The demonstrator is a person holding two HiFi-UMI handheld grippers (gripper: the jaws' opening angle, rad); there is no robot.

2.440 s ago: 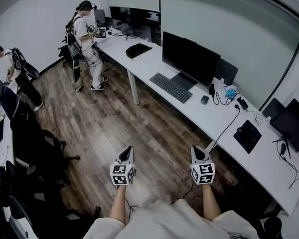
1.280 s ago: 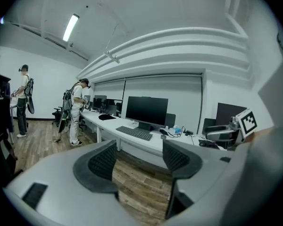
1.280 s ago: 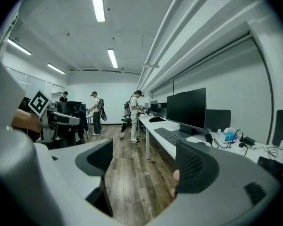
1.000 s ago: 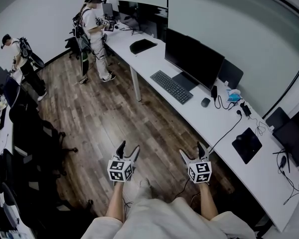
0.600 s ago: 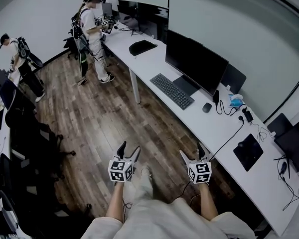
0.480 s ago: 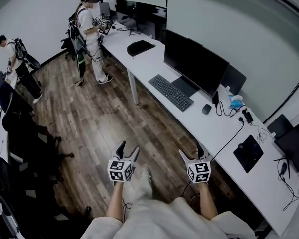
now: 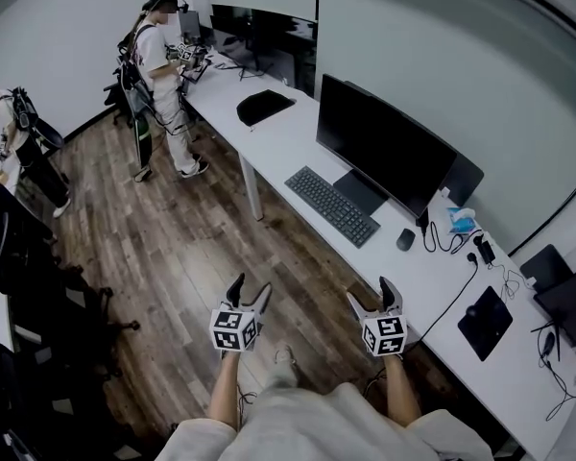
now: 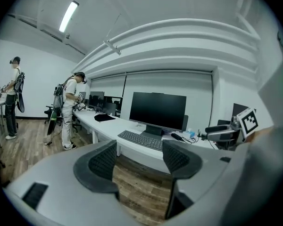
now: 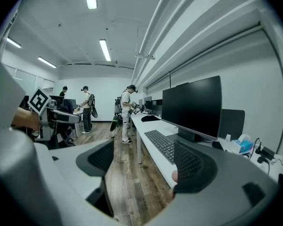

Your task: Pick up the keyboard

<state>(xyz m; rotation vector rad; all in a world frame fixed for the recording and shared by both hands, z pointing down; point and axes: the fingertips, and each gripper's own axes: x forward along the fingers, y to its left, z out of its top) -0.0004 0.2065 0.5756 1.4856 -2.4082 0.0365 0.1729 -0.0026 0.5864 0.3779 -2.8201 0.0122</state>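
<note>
The black keyboard [image 7: 331, 206] lies on the long white desk [image 7: 290, 142] in front of a big dark monitor [image 7: 384, 147]. Both grippers hover over the wooden floor, well short of the desk. My left gripper [image 7: 250, 291] is open with nothing between its jaws. My right gripper [image 7: 370, 296] is open and empty too, closer to the desk edge. In the left gripper view the keyboard [image 8: 140, 140] shows beyond the left gripper [image 8: 139, 161]. In the right gripper view the keyboard [image 9: 162, 145] lies ahead and right of the right gripper [image 9: 144, 161].
A mouse [image 7: 405, 239], cables and a tissue box [image 7: 459, 221] lie right of the keyboard, and a black mouse pad [image 7: 485, 308] further right. A person [image 7: 158, 75] stands at the desk's far end, another person [image 7: 14, 133] at far left. Dark chairs [image 7: 38, 286] line the left.
Both grippers' jaws were together in the earliest frame and stand apart now. The view has shifted toward the desk, so the keyboard and monitor show nearer.
</note>
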